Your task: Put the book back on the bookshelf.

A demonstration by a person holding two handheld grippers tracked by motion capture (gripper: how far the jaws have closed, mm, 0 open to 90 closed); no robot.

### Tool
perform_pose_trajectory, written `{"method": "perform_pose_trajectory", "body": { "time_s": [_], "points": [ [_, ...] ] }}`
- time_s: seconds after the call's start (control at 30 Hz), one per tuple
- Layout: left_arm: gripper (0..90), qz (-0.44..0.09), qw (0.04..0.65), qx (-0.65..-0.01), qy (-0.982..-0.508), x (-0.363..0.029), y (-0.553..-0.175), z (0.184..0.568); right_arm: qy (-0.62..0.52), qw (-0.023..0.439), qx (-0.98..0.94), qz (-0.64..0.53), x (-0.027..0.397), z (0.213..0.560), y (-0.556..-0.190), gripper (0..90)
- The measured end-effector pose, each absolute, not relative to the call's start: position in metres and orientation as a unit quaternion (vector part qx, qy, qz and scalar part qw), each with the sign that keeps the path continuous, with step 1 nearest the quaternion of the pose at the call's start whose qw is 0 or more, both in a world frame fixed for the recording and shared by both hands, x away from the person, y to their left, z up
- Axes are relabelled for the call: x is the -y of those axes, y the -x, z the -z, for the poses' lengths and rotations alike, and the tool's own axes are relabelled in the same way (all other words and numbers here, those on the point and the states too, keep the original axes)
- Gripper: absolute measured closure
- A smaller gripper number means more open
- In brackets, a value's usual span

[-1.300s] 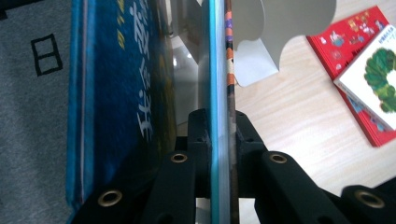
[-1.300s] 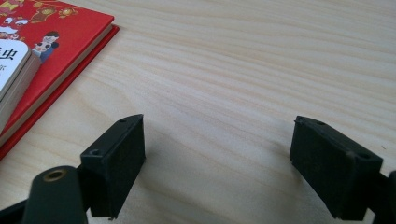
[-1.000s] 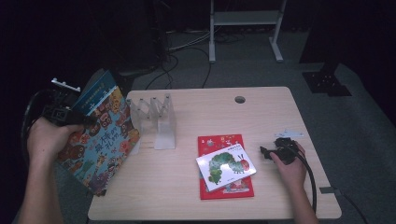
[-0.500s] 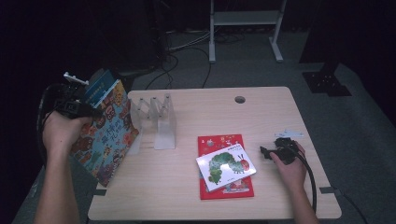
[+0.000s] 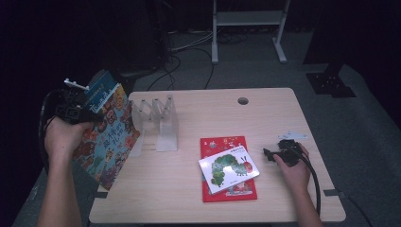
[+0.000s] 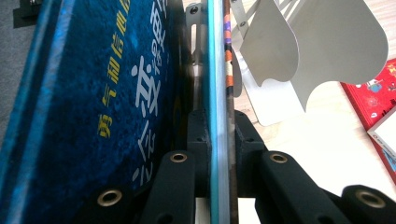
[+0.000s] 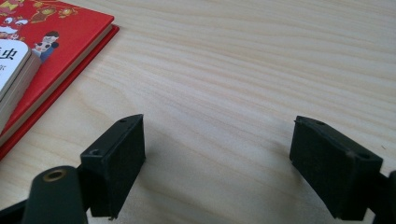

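Note:
Off the table's left edge, my left gripper (image 5: 71,112) is shut on the edge of a large colourful picture book (image 5: 108,139), held tilted in the air. A blue book (image 5: 101,87) lies against its far side. In the left gripper view the pads (image 6: 198,135) squeeze a thin teal board (image 6: 215,93), with the blue cover (image 6: 102,93) to their left. A white slotted book rack (image 5: 160,122) (image 6: 322,42) stands just right of the books. My right gripper (image 5: 278,154) (image 7: 217,158) rests open on the table with nothing between its jaws.
A red book (image 5: 222,144) (image 7: 60,28) lies flat on the wooden table (image 5: 265,113), left of my right gripper, and a white caterpillar book (image 5: 228,168) lies askew on it. A small white piece (image 5: 291,135) lies beyond the right gripper. A round hole (image 5: 243,100) is near the far edge.
My left hand has shifted a little up and toward the rack, carrying the books with it. The right hand and the books on the table have not moved.

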State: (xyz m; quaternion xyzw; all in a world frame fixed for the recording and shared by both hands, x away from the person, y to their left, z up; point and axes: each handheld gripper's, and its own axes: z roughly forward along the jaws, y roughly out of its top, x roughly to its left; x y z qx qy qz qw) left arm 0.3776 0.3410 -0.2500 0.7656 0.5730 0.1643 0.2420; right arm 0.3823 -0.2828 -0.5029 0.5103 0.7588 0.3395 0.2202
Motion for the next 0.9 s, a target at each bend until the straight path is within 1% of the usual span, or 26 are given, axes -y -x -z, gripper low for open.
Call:
{"method": "perform_pose_trajectory", "body": {
  "time_s": [0.13,0.2,0.37,0.53,0.67,0.9],
  "points": [
    [79.4,-0.165,0.25,-0.571,-0.764,-0.341,-0.376,0.248,-0.511,0.22,-0.759,-0.339,0.283,0.503,-0.382,17.3],
    [79.4,-0.177,0.254,-0.568,-0.763,-0.341,-0.372,0.237,-0.511,0.22,-0.759,-0.34,0.283,0.503,-0.382,17.2],
    [80.0,-0.178,0.259,-0.559,-0.767,-0.341,-0.368,0.222,-0.511,0.22,-0.759,-0.339,0.283,0.503,-0.382,17.3],
    [84.4,-0.185,0.261,-0.554,-0.769,-0.341,-0.364,0.21,-0.511,0.22,-0.759,-0.339,0.283,0.503,-0.382,17.2],
    [89.8,-0.178,0.261,-0.543,-0.778,-0.338,-0.363,0.21,-0.511,0.22,-0.759,-0.339,0.283,0.503,-0.382,17.3],
    [90.0,-0.16,0.263,-0.532,-0.789,-0.332,-0.363,0.219,-0.511,0.22,-0.759,-0.339,0.283,0.503,-0.382,17.3]
  ]
}}
